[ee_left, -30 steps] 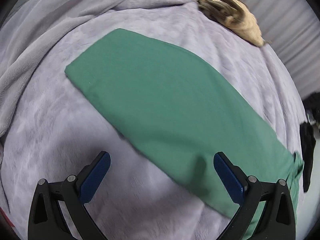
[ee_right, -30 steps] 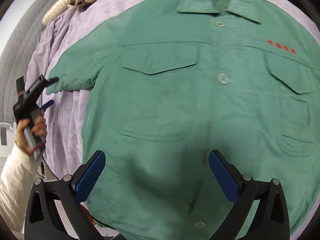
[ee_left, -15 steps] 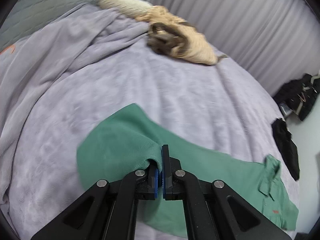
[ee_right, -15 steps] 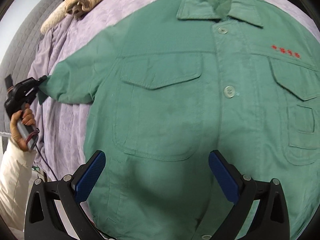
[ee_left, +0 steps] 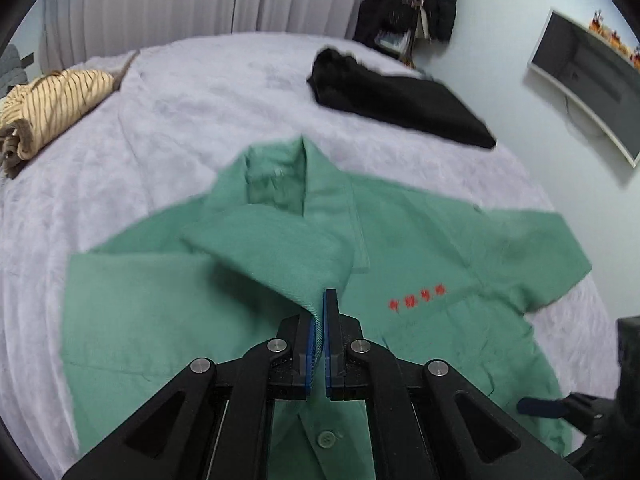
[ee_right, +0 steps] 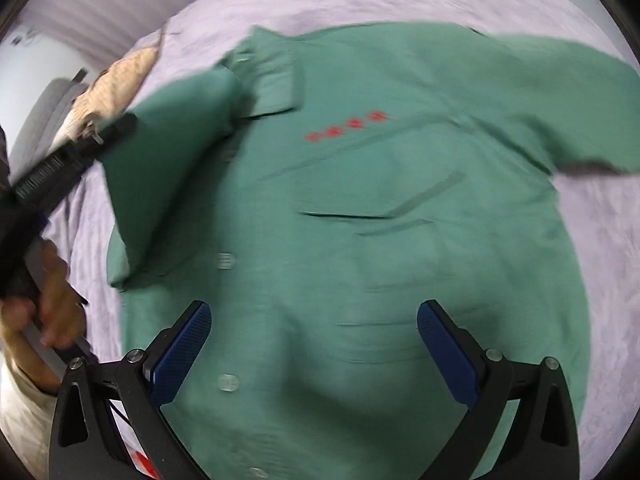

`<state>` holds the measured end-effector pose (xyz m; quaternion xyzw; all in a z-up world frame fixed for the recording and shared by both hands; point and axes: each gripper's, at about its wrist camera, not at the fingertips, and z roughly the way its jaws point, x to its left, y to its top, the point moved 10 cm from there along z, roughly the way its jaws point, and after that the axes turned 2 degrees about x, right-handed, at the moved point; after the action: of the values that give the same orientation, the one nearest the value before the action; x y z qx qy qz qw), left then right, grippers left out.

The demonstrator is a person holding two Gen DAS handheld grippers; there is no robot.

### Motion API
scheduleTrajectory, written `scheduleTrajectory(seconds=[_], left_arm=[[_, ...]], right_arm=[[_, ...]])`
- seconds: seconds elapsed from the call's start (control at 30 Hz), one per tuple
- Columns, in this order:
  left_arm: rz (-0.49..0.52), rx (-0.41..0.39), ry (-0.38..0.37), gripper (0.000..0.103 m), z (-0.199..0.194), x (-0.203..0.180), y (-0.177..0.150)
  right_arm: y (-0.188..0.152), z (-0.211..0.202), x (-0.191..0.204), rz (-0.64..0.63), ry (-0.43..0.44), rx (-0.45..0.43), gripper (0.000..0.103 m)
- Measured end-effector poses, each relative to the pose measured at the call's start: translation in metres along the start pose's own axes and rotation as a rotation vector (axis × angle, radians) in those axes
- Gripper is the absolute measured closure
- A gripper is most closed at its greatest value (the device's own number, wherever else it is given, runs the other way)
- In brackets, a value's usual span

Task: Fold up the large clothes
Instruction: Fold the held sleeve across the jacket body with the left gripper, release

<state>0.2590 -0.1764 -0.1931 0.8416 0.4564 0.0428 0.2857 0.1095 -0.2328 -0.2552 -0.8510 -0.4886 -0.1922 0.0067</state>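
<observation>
Lying front-up on the lavender bed (ee_left: 208,92), the green shirt (ee_right: 380,240) was barely begun: only one short sleeve (ee_left: 276,248) had been drawn across the chest, the other sleeve (ee_right: 560,92) and the body were yet unfolded. Buttoned, collared, with red lettering, it looked smooth. The left tool (ee_left: 322,344) was clamped on the sleeve's hem; the right tool (ee_right: 312,344) hung apart, empty, above the shirt's lower front.

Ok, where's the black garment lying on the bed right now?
In the left wrist view the black garment lies on the bed at upper right, beyond the green shirt's collar. The right wrist view shows only its edge at the top.
</observation>
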Motion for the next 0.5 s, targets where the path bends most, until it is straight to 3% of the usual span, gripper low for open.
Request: scheduleTrajectory(seconds=[0.07, 0.13, 0.2, 0.23, 0.27, 0.37, 0.5], left_arm=[[0.011, 0.099, 0.065, 0.100, 0.027, -0.005, -0.027], [0.032, 0.144, 0.110, 0.100, 0.036, 0.000, -0.047], [0.046, 0.143, 0.129, 0.061, 0.028, 0.004, -0.057], [0.051, 0.145, 0.155, 0.008, 0.021, 0.008, -0.059], [0.054, 0.123, 0.181, 0.000, 0.011, 0.014, -0.061], [0.067, 0.081, 0.233, 0.000, -0.024, 0.040, -0.072], [-0.053, 0.052, 0.391, 0.000, -0.059, 0.120, -0.086]], right_arm=[[0.000, 0.001, -0.025, 0.041, -0.009, 0.012, 0.001], [-0.002, 0.000, -0.041, 0.060, -0.017, 0.014, 0.001], [-0.003, -0.001, -0.048, 0.059, -0.033, 0.012, 0.000], [-0.001, -0.003, -0.049, 0.051, -0.042, 0.007, 0.001], [0.002, -0.006, -0.049, 0.038, -0.050, 0.001, 0.000], [0.017, -0.012, -0.033, -0.037, -0.067, -0.031, 0.000], [0.051, -0.002, 0.034, -0.230, -0.082, -0.078, 0.000]])
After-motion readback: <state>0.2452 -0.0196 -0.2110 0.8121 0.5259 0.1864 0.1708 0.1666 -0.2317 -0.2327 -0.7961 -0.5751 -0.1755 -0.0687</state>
